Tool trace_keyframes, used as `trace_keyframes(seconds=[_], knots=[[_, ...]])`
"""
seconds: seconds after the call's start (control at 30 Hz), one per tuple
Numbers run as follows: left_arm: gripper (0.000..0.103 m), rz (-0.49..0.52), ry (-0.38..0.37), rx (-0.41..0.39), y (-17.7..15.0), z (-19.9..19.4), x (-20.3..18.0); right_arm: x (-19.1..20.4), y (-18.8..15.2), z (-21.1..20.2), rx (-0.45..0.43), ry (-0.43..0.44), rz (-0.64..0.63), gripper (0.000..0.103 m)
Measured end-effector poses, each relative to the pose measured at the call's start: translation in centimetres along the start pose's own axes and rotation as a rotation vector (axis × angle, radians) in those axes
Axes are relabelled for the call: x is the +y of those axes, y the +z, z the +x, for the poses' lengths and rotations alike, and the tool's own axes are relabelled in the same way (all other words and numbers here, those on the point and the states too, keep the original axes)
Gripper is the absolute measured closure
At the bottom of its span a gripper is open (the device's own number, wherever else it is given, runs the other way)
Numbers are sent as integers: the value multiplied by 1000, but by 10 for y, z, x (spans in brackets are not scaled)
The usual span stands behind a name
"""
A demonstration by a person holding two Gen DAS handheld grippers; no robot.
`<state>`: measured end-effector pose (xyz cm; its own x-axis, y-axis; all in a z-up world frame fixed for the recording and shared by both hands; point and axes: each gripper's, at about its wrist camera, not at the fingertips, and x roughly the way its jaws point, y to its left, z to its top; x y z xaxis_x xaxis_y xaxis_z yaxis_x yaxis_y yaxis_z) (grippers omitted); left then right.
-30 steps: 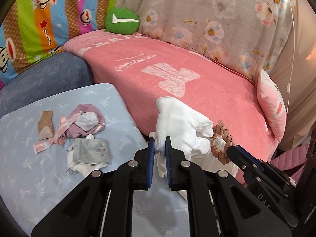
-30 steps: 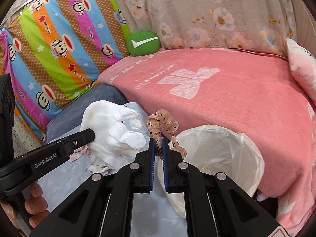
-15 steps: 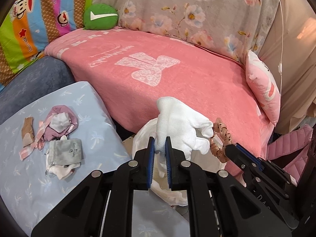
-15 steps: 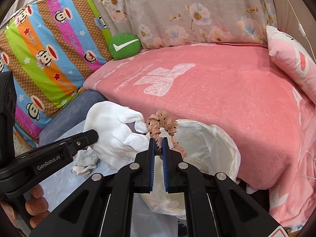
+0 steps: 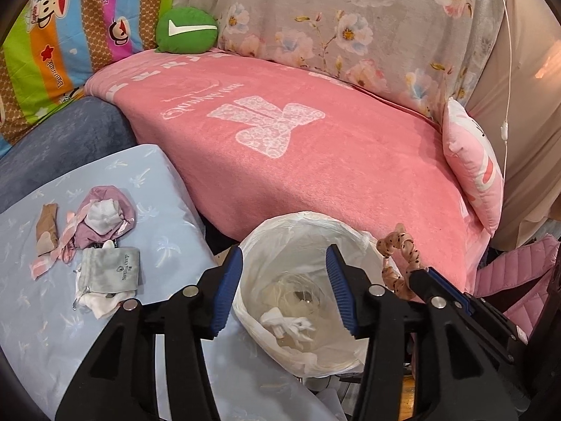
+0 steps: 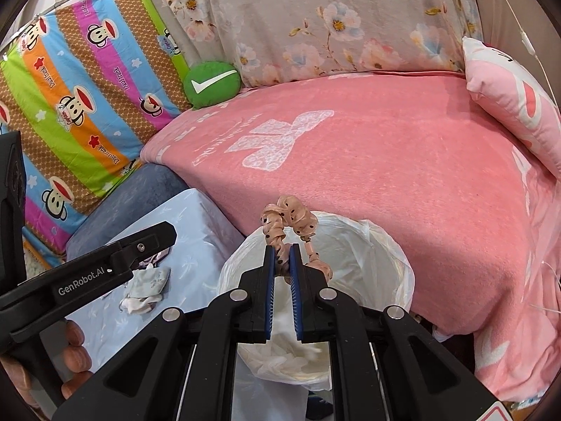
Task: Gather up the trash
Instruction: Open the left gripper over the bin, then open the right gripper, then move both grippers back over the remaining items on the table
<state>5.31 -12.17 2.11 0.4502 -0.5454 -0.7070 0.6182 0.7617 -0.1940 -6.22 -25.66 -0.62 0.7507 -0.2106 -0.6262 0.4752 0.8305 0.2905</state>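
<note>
A bin lined with a white plastic bag point(image 5: 354, 235) stands between the blue-covered table and the pink sofa. My left gripper point(image 5: 284, 287) is open and empty above the bin's mouth. A white cloth point(image 5: 285, 322) lies at the bottom of the bin. My right gripper point(image 6: 284, 263) is shut on a peach spotted scrunchie point(image 6: 291, 215) and holds it over the bin's rim point(image 6: 385, 231). The scrunchie also shows in the left wrist view point(image 5: 401, 259). More trash lies on the table: a grey pouch point(image 5: 108, 268), a purple and white cloth bundle point(image 5: 105, 214) and a brown scrap point(image 5: 47, 231).
The light blue table cover point(image 5: 35, 315) fills the left. The pink sofa blanket point(image 5: 315, 147) lies behind the bin, with a green round cushion point(image 5: 186, 29) and a pink pillow point(image 5: 470, 168). A pink quilted bag point(image 5: 519, 270) sits at the right.
My left gripper has opened and let the white cloth drop into the bin. My right gripper, still shut on the scrunchie, has moved over the bin.
</note>
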Motion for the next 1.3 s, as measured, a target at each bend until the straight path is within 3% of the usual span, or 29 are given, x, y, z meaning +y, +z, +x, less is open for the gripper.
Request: trace_keyframes(seconds=[0.13,0.8,1.3], knots=[[55,-1,14,0,-1,0,3,3,-1,0,-2,1,5,86],[55,-35,29,13,-9,-5,23,22,-5,4,15,23,-38,80],[43,-114,75,21,-19,-10,60,55,-13,15,45,57,-99,74]])
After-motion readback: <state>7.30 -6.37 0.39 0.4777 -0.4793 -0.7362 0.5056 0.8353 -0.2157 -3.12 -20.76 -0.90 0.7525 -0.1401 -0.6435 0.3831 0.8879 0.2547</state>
